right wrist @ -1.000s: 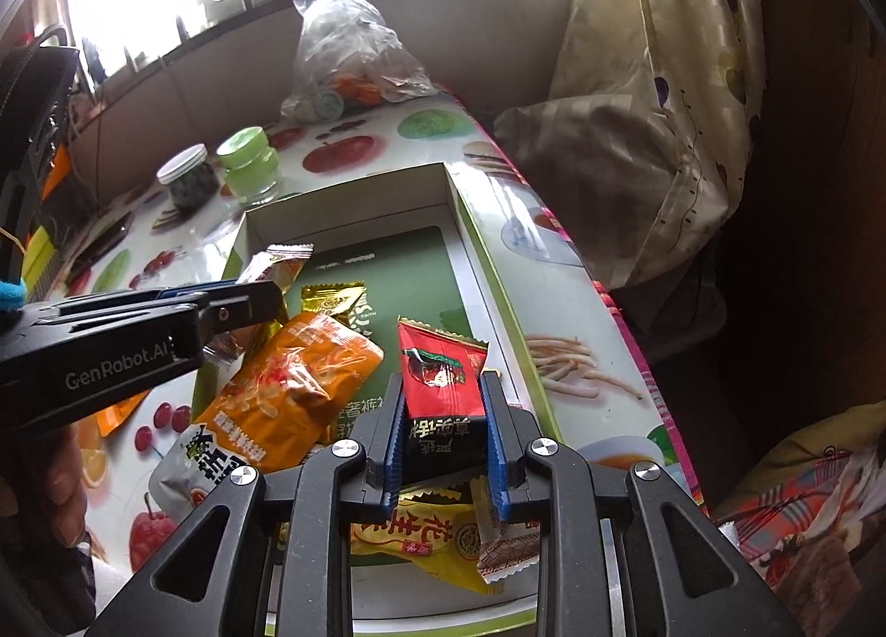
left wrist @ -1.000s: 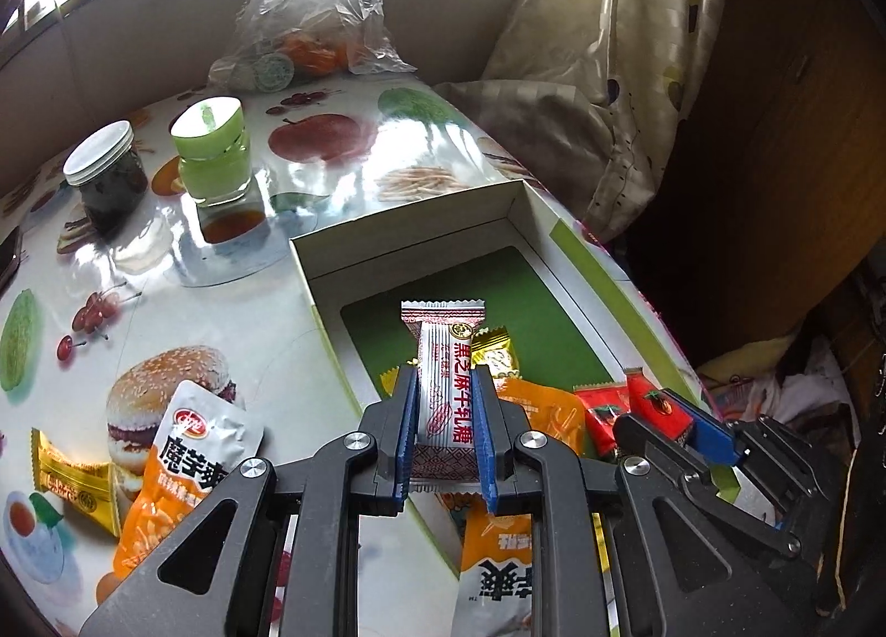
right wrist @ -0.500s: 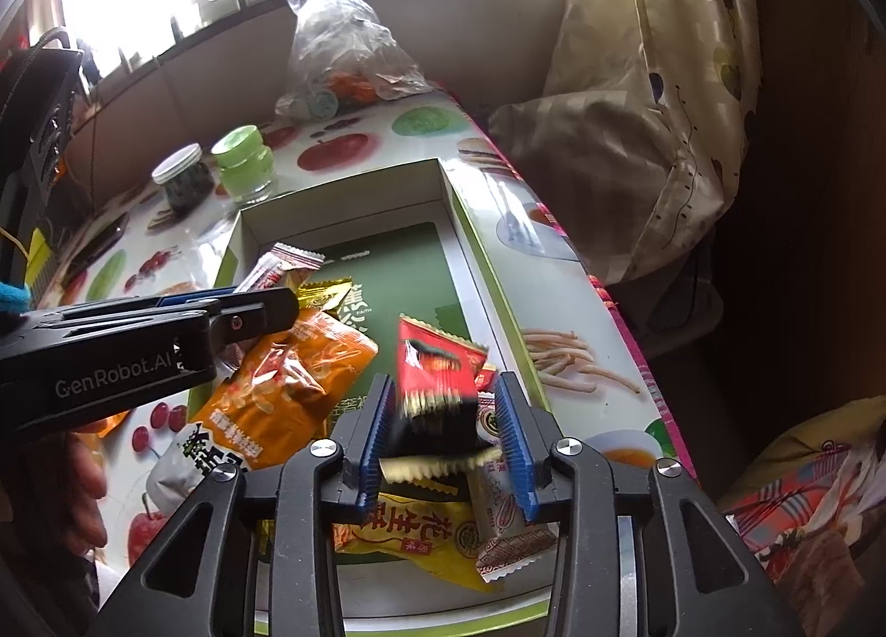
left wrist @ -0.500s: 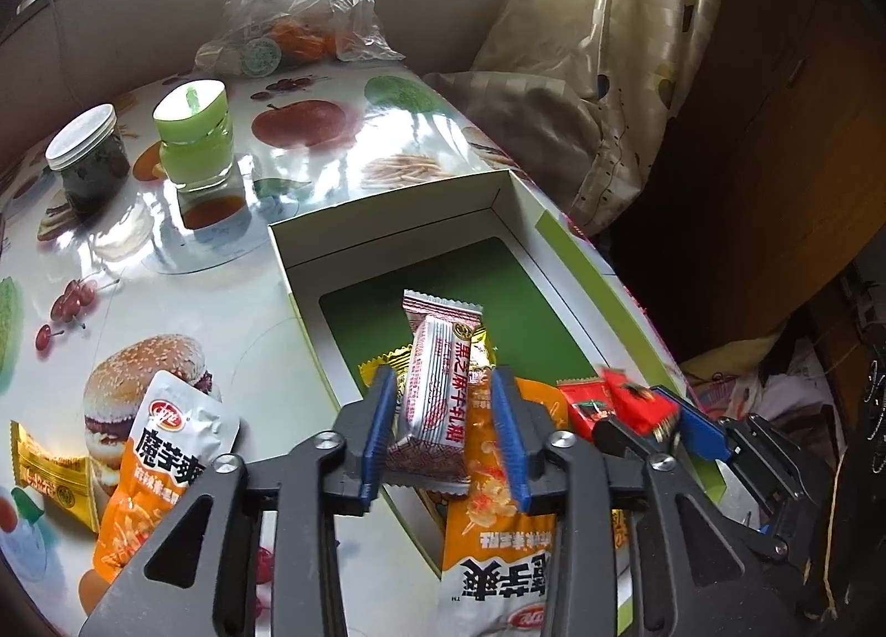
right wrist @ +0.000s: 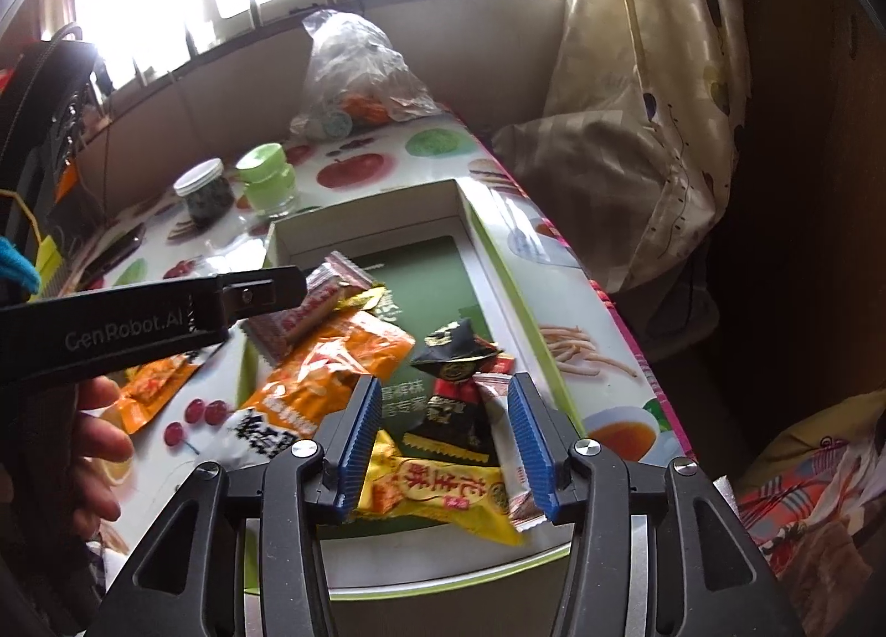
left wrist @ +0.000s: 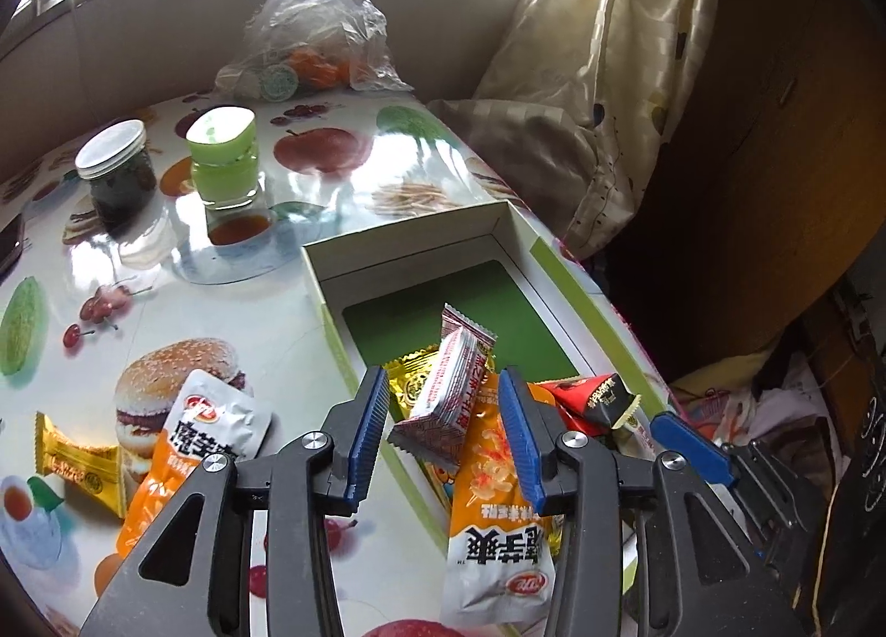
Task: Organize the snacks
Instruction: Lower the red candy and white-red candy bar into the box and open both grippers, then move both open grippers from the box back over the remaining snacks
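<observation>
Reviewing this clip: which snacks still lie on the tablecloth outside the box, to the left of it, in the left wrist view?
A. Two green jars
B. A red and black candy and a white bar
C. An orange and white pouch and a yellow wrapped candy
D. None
C: the orange and white pouch and the yellow wrapped candy lie on the printed tablecloth, left of the box wall.

I note a glossy, mirror-like tabletop (left wrist: 232, 299) under matt white cardboard box (left wrist: 410, 235) walls. Snack wrappers (left wrist: 448, 393) look like shiny crinkled foil and plastic film. 2 jars (left wrist: 224, 166) appear to be glass with plastic lids. Left gripper (left wrist: 443, 432) pads are ribbed blue plastic, frame matt black.
</observation>
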A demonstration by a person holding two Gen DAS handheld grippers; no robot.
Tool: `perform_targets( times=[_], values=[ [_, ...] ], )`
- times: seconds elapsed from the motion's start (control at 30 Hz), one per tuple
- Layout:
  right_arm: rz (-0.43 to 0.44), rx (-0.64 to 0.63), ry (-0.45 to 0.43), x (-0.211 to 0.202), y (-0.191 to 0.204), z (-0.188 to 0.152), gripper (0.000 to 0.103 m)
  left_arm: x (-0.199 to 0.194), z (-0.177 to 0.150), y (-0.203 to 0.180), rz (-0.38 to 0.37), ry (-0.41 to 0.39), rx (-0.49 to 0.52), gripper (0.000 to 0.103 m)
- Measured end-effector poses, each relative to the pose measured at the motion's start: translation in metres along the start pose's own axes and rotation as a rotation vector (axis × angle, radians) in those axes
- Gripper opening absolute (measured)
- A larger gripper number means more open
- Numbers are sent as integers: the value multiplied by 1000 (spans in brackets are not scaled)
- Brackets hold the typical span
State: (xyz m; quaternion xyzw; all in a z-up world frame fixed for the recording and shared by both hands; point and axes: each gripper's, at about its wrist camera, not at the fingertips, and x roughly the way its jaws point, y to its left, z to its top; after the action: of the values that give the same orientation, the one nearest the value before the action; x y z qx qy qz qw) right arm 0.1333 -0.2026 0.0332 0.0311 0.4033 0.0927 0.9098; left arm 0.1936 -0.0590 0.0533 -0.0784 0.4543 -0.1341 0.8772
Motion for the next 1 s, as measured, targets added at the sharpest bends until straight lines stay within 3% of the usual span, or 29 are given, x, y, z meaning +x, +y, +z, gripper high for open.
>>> perform_targets(
  times=[0.3,0.57,1.0],
  values=[
    [76,-70,11,10,41,-3,51,-34,-16,31,54,-50,-73,43],
    [56,-101,8,19,47,-1,58,-44,-30,53,90,-50,-113,43],
    [-58,-150,8,17,35,0,60,-54,-42,60,97,-52,-121,43]
  ],
)
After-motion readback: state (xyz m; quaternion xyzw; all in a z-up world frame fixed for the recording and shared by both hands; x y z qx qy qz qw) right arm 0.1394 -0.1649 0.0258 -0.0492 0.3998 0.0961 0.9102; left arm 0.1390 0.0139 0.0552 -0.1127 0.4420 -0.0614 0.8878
